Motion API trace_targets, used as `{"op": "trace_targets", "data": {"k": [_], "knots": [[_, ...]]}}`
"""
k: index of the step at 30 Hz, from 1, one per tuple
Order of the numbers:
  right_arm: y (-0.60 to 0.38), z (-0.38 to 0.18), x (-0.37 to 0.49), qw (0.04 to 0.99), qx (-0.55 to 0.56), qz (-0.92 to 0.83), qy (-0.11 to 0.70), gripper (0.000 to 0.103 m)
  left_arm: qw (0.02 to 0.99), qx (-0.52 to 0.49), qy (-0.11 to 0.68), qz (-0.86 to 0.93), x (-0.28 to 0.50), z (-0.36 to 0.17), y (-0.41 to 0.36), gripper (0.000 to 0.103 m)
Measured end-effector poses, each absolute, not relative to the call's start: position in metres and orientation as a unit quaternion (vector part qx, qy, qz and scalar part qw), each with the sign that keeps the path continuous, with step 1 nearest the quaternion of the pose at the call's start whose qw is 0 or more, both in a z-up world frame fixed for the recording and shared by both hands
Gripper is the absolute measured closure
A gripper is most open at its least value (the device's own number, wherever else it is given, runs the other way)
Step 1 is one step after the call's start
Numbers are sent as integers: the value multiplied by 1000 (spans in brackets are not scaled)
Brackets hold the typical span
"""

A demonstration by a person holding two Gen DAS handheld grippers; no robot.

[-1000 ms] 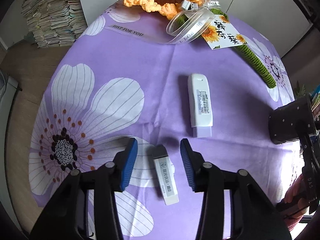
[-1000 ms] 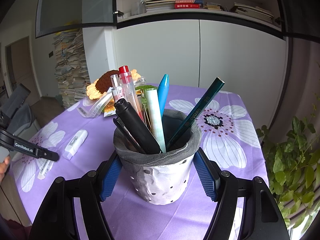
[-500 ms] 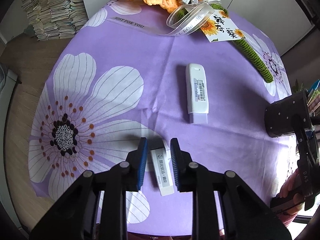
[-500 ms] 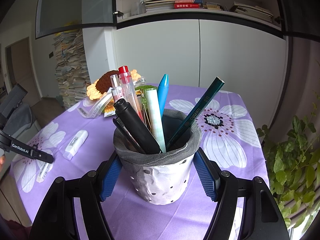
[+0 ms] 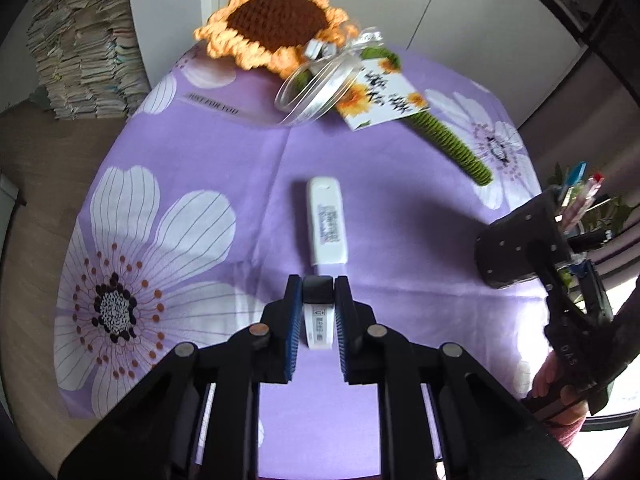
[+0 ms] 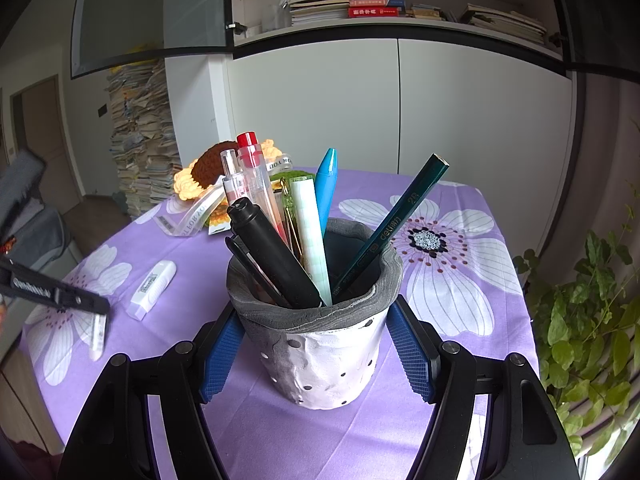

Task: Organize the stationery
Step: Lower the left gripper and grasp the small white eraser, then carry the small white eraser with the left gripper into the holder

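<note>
A white eraser with a black end [image 5: 318,322] sits between the blue pads of my left gripper [image 5: 318,282], whose jaws are closing on it; it hangs just above the purple flowered tablecloth [image 5: 224,152]. In the right wrist view the eraser [image 6: 97,332] dangles under the left gripper [image 6: 86,306] at the far left. A white oblong case with a barcode label [image 5: 326,222] lies flat beyond it. My right gripper [image 6: 316,320] is shut on the grey-and-white pen holder [image 6: 320,360], which stands upright on the cloth with several pens and a pencil inside.
A crocheted sunflower [image 5: 276,28] with a ribbon and a card [image 5: 380,96] lies at the table's far end. A potted plant [image 6: 592,320] stands off the right edge. Stacked books [image 5: 80,52] rise from the floor beyond the table; cupboards are behind.
The left jaws narrowed around the eraser, took hold of it and lifted it off the cloth. The right gripper and the pen holder stayed put.
</note>
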State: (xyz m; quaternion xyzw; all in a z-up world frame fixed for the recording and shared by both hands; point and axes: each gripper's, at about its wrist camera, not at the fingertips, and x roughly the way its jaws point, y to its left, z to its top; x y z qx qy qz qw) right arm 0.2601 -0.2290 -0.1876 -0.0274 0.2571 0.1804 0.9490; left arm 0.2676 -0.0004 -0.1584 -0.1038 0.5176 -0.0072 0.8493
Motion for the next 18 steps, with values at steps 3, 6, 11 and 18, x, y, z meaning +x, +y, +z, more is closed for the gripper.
{"op": "trace_targets", "data": {"k": [3, 6, 11, 18], "knots": [[-229, -187, 260, 949, -27, 181, 257, 32, 867, -102, 486, -41, 267, -134, -15, 89], [-229, -187, 260, 949, -27, 180, 257, 32, 879, -103, 457, -89, 267, -107, -33, 89], [-230, -187, 260, 949, -27, 181, 257, 32, 897, -78, 409, -150, 269, -64, -71, 89], [-230, -187, 260, 949, -27, 181, 257, 32, 898, -40, 381, -217, 267, -37, -118, 89]]}}
